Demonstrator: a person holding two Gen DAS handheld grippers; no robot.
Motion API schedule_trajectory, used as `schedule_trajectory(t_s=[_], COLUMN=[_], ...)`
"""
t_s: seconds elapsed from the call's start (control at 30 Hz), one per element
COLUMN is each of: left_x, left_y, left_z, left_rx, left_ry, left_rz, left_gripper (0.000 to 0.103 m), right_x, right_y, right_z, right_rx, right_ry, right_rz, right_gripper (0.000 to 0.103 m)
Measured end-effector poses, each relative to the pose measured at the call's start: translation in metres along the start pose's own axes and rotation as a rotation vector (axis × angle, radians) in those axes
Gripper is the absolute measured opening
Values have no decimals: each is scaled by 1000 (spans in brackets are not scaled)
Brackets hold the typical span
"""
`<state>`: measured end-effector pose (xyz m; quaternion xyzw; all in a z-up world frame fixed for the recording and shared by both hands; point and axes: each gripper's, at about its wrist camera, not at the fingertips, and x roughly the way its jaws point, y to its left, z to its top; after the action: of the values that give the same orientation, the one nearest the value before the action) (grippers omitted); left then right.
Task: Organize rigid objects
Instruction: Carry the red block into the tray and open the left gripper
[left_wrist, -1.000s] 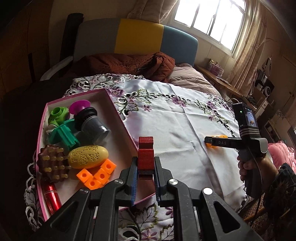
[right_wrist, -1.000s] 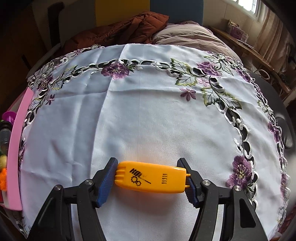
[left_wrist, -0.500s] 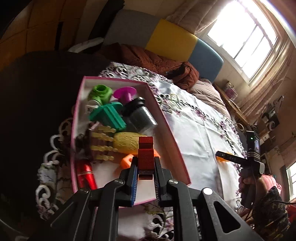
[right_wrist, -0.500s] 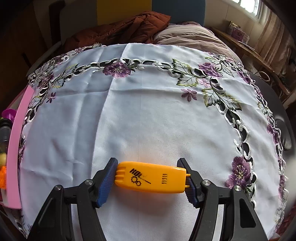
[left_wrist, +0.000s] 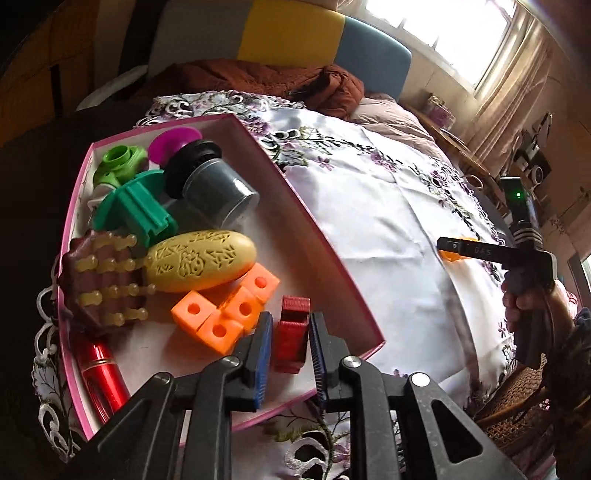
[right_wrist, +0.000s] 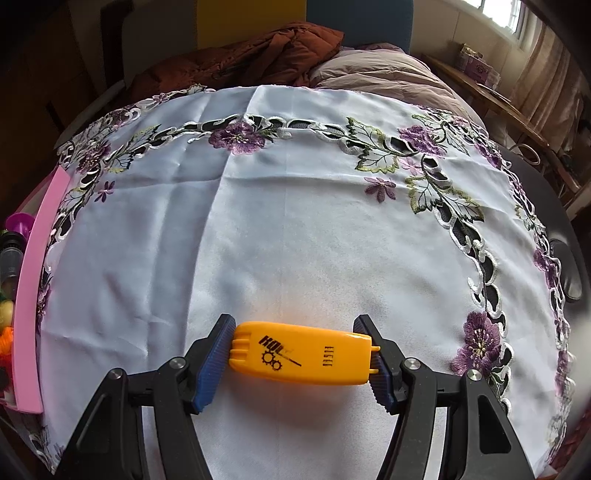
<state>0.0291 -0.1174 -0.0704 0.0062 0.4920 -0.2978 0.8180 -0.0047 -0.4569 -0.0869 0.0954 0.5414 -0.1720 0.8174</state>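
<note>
My left gripper (left_wrist: 290, 345) holds a red block (left_wrist: 291, 334) between its blue pads, low over the near right corner of the pink box (left_wrist: 325, 254). The pads look slightly spread beside the block. The box holds orange cubes (left_wrist: 225, 308), a yellow oval piece (left_wrist: 201, 264), a grey cylinder (left_wrist: 218, 190), green parts (left_wrist: 136, 212), a brown studded piece (left_wrist: 98, 280) and a red tube (left_wrist: 99, 376). My right gripper (right_wrist: 299, 356) is shut on an orange plastic tool (right_wrist: 301, 354), held just above the white embroidered tablecloth (right_wrist: 295, 221). It also shows in the left wrist view (left_wrist: 480, 253).
The pink box's wall (right_wrist: 33, 295) stands at the far left of the right wrist view. A brown jacket (right_wrist: 240, 62) and a pillow (right_wrist: 388, 74) lie beyond the table. A wicker chair (left_wrist: 513, 406) is at the near right.
My left gripper has swung over the box and come down near its floor with the red block. The right gripper has held still with the orange tool.
</note>
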Motion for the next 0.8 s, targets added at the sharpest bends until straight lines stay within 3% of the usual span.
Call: schedule_trajectory(t_s=[0.23, 0.8], left_x=[-11, -42], left_y=[2, 12], left_z=[-5, -5], left_rx=[11, -88], left_ry=[-42, -97], left_rz=[26, 115], left_gripper=[21, 24], right_x=[0, -7], right_y=[1, 6], right_z=[0, -1], right_rx=[-10, -31], right_ry=[-2, -20], right_rz=[-7, 11], right_gripper=[66, 66])
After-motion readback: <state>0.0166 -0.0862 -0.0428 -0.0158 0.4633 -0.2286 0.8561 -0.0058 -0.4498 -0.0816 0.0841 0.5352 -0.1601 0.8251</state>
